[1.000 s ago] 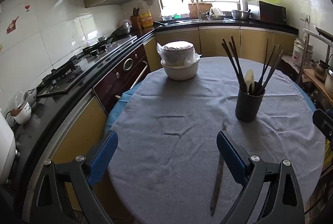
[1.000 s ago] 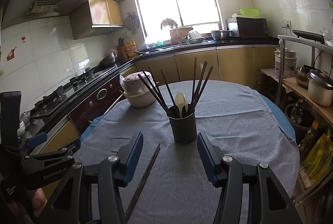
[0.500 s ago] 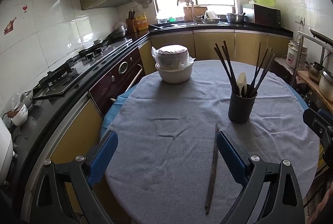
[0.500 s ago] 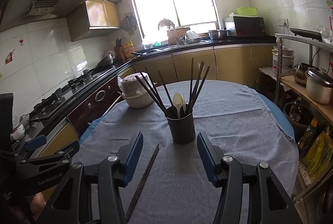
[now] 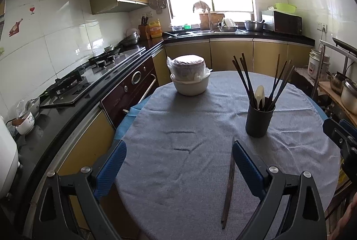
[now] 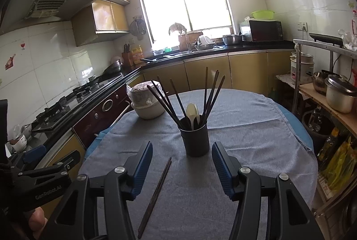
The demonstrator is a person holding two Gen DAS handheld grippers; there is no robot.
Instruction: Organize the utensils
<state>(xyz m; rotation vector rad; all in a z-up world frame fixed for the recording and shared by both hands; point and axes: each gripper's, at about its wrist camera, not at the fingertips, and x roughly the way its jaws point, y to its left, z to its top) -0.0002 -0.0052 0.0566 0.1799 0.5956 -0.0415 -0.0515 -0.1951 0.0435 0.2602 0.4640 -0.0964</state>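
Note:
A black utensil cup (image 5: 259, 120) stands on the grey-clothed round table (image 5: 189, 133), holding several dark chopsticks and a pale spoon (image 5: 259, 94); it also shows in the right wrist view (image 6: 196, 139). A loose pair of dark chopsticks (image 5: 228, 184) lies on the cloth in front of the cup, also in the right wrist view (image 6: 156, 189). My left gripper (image 5: 178, 169) is open and empty above the near table edge, its right finger beside the loose chopsticks. My right gripper (image 6: 181, 169) is open and empty, facing the cup.
A white bowl stack wrapped in plastic (image 5: 189, 78) sits at the table's far left. A stove counter (image 5: 73, 86) runs along the left. A shelf with pots (image 6: 334, 93) stands on the right. The sink counter (image 6: 200, 50) is behind.
Both grippers have pulled back and up a little from the table, so the cup and loose chopsticks look farther off. Nothing on the table has moved.

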